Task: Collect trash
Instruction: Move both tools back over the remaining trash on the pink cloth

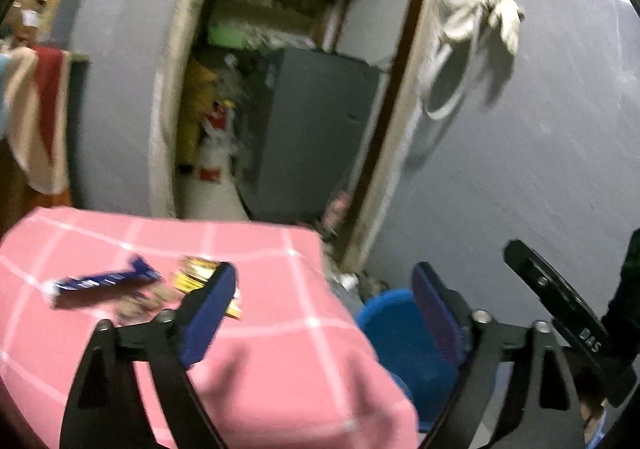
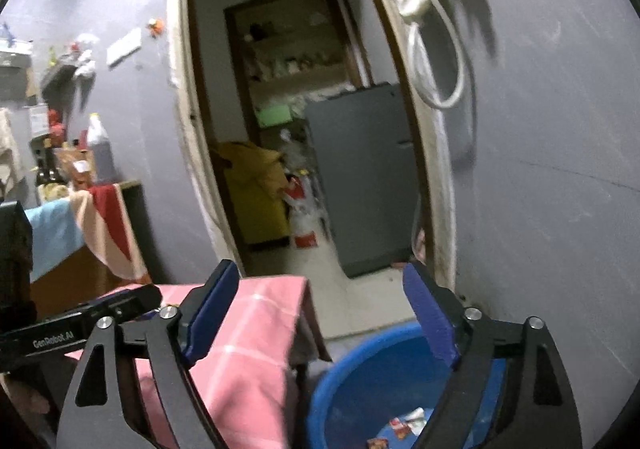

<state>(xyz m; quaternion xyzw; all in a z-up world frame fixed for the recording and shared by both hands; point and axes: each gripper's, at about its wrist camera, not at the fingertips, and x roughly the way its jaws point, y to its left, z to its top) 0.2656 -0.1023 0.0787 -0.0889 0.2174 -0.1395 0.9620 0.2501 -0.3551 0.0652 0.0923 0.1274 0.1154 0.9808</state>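
Left claw [image 1: 324, 313]: spread wide, nothing between its blue pads; we see it hovering over the right edge of the bench.
Right claw [image 2: 320, 313]: also spread wide, empty; it hangs above the gap between bench & tub.
Bench [image 1: 260, 369]: covered w/ a pink cloth w/ white grid lines; sits at near left in both views.
Blue wrapper [image 1: 106, 281]: long, dark blue, lying flat on the pink cloth, left of the left claw's left pad.
Yellow wrapper [image 1: 196, 271]: crumpled, just right of the blue wrapper, partly hidden behind the left pad [image 1: 210, 313]. A blurred brownish scrap lies between the two; we can't tell what it is.
Blue tub [image 2: 360, 381]: round plastic tub on the floor, just right of the bench, below the right claw.
Trash in tub [image 2: 404, 423]: a few small red & white wrappers on the tub's bottom.
Doorway [image 2: 304, 129]: open, far centre, w/ a grey cabinet [image 2: 364, 177] & a yellow bag [image 2: 256, 193] beyond it.
Wall [image 2: 552, 169]: grey-lilac; a white glove & loop of white cord [image 2: 436, 29] hang right of the door frame.
Far left: a 2nd bench [image 2: 80, 273] draped w/ a red, cream & blue cloth, bottles standing on it.
Image quality: left view is motion-blurred.
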